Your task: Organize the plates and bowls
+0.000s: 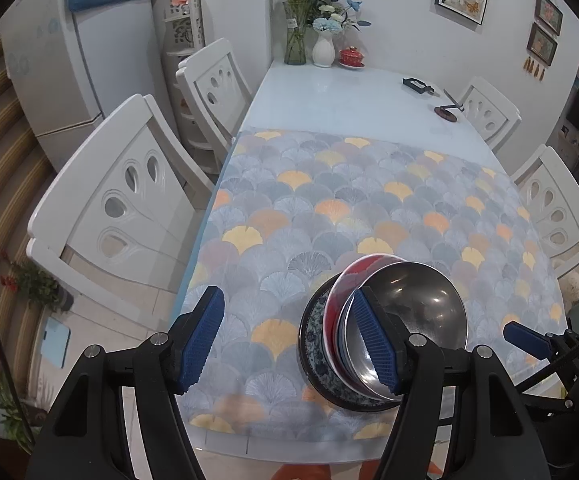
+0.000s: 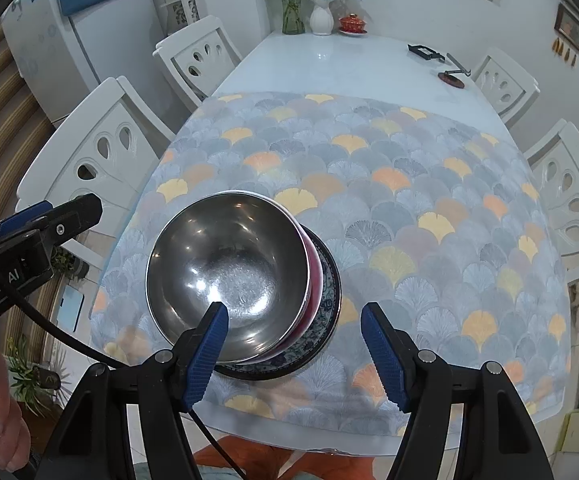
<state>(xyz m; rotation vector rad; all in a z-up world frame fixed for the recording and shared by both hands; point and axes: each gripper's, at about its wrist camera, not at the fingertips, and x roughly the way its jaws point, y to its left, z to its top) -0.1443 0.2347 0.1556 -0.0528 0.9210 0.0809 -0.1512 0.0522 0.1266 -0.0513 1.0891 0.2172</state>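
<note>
On the left wrist view, your left gripper (image 1: 293,342) hangs spread wide, grasping nothing; its right pad overlaps the steel bowl (image 1: 417,312) nested in a red bowl (image 1: 349,280) on a patterned plate (image 1: 313,344). On the right wrist view, your right gripper (image 2: 295,350) is likewise released above the stack, which sits on the tablecloth (image 2: 409,200).

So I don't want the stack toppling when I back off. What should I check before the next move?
1. Steel bowl nested on top: ok.
2. Red bowl seated level under it: cannot tell.
3. Plate flat on the cloth: ok.
4. Left gripper jaws open, empty: ok.
5. Right gripper jaws open, empty: ok.
6. Stack clear of the near table edge: ok.
</note>
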